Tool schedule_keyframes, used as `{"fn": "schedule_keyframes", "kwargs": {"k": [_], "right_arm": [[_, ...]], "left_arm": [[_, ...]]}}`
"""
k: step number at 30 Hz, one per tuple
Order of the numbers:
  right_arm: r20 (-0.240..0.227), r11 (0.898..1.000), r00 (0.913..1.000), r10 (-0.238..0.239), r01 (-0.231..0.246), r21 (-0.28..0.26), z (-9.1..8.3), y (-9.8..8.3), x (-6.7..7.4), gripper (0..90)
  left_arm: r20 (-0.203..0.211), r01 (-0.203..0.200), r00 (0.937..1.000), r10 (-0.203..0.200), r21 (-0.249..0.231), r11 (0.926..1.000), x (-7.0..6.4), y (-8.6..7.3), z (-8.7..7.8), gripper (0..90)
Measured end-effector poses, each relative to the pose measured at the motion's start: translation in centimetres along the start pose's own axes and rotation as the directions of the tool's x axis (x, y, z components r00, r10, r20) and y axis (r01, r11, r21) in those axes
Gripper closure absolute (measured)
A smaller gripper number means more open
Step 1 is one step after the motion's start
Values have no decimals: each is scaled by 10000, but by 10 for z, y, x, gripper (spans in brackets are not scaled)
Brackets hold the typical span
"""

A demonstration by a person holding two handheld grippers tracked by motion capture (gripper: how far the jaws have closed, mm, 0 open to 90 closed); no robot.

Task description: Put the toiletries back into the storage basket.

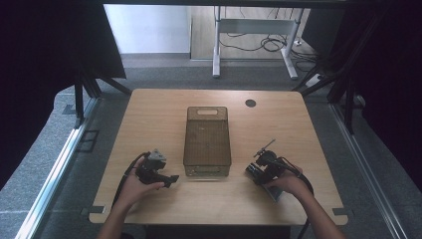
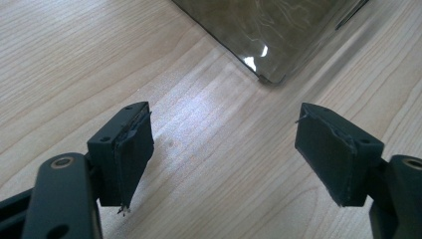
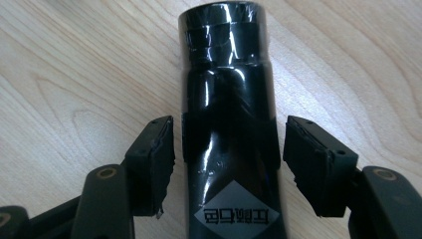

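Note:
A glossy black tube (image 3: 226, 99) with a grey diamond label lies flat on the wooden table (image 1: 149, 114). My right gripper (image 3: 229, 149) is open around it, with a thin gap between each pad and the tube's sides. In the high view the right gripper (image 1: 259, 169) sits low at the table's near right. A smoky see-through bin (image 1: 206, 142) stands in the middle of the table. My left gripper (image 2: 224, 149) is open with bare wood between its jaws, and it faces the bin's near corner (image 2: 268, 77). From above, the left gripper (image 1: 166, 177) rests just left of the bin's front.
A round black cable hole (image 1: 250, 103) sits at the table's far right. Beyond the far edge stands a white desk frame (image 1: 254, 30) with cables on the floor. Dark curtains hang at both sides.

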State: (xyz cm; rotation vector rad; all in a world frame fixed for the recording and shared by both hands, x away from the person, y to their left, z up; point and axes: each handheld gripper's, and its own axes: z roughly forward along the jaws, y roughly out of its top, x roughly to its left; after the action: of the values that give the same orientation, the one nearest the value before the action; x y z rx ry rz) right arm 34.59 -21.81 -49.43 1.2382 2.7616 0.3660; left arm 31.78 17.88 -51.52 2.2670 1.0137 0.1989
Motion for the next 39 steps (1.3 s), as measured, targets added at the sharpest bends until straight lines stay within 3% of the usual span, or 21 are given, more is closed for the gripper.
{"fn": "schedule_keyframes", "kwargs": {"k": [9, 14, 24, 30, 39], "right_arm": [[-29, 9996, 10000, 2, -1, 289, 8, -1, -2, 424], [41, 9992, 9997, -238, 237, 332, 9, 0, 0, 435], [64, 9983, 9993, -369, 365, 462, 9, 2, 0, 442], [106, 9992, 9998, -169, 165, 375, 9, 1, 0, 450], [-258, 9949, 9992, 310, -284, 973, 8, 9, -6, 460]], "left_arm": [[-31, -17, 10000, 17, 1, 10000, -2, 1, 0, 234], [-11, 77, 10000, -77, 32, 10000, -3, 0, 1, 233], [13, -107, 9999, 107, 52, 9999, -5, 1, 2, 233], [61, -26, 10000, 25, 148, 9999, -6, 1, 5, 233], [49, 41, 10000, -41, 79, 10000, -4, 0, 3, 233]]}}
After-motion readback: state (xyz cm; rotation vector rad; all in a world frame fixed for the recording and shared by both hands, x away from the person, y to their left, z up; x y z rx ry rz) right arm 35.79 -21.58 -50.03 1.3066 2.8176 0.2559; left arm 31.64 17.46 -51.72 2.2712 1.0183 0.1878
